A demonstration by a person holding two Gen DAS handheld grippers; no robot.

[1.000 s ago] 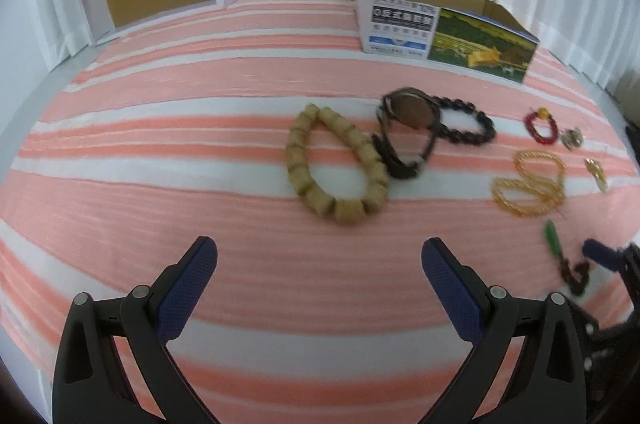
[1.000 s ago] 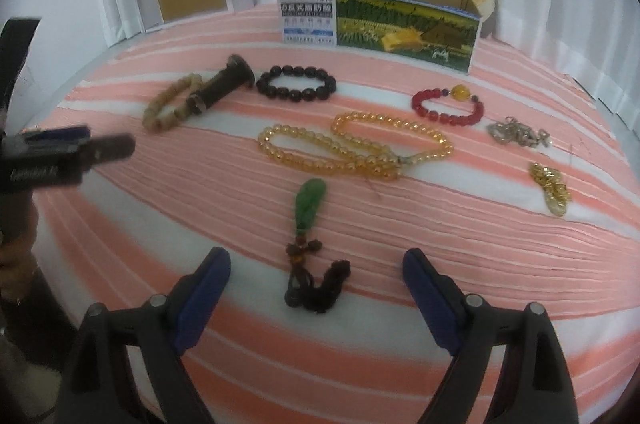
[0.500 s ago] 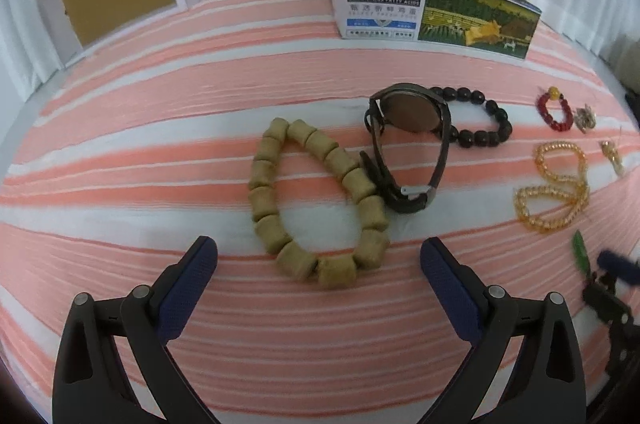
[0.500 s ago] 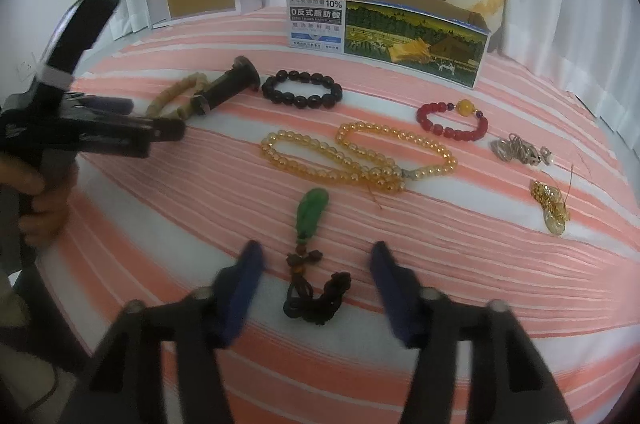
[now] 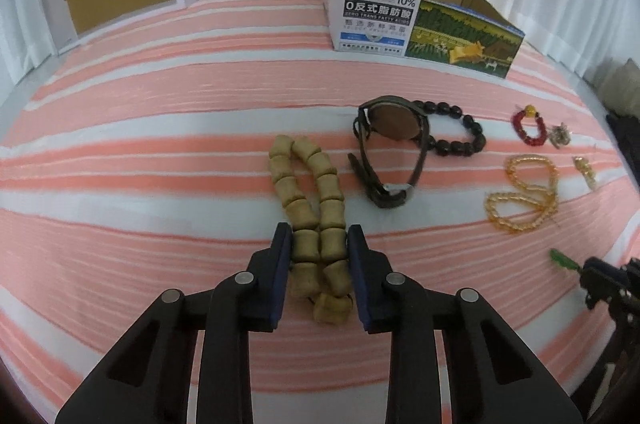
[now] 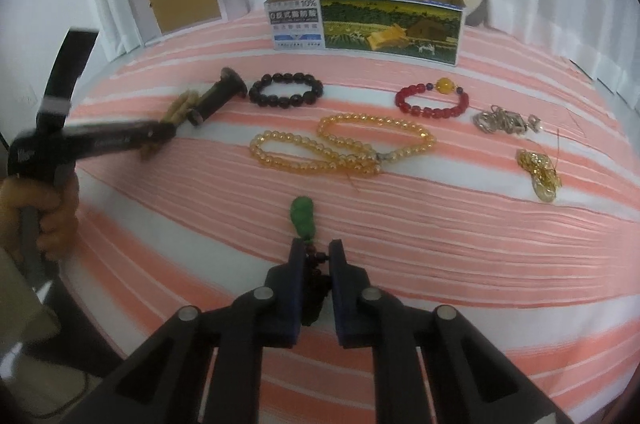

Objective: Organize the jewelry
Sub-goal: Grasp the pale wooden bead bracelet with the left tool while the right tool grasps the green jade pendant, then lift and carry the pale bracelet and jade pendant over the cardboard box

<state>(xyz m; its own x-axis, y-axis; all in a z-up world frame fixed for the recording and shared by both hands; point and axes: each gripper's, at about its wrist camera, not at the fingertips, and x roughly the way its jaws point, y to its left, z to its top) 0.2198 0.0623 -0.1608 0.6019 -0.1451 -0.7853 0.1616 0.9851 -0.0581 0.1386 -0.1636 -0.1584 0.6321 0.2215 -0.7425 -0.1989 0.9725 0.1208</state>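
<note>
While my left tool [image 5: 319,244] had just closed on the limp wooden bracelet [image 5: 310,207], my right tool [image 6: 316,256] pinched the light jade pendant's [image 6: 303,216] soft knotted cord [image 6: 316,278].

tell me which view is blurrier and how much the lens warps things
Right wrist view: softer, the other tool at left is smeared and the box print is unreadable. Left wrist view: sharper, box text legible. Both: strong fisheye, bedspread stripes bow, corners dark.

Both wrist cameras looked steeply down, close over the striped bed [image 5: 160,151] (sharing the printed box [image 5: 420,23] [image 6: 368,19]).
</note>
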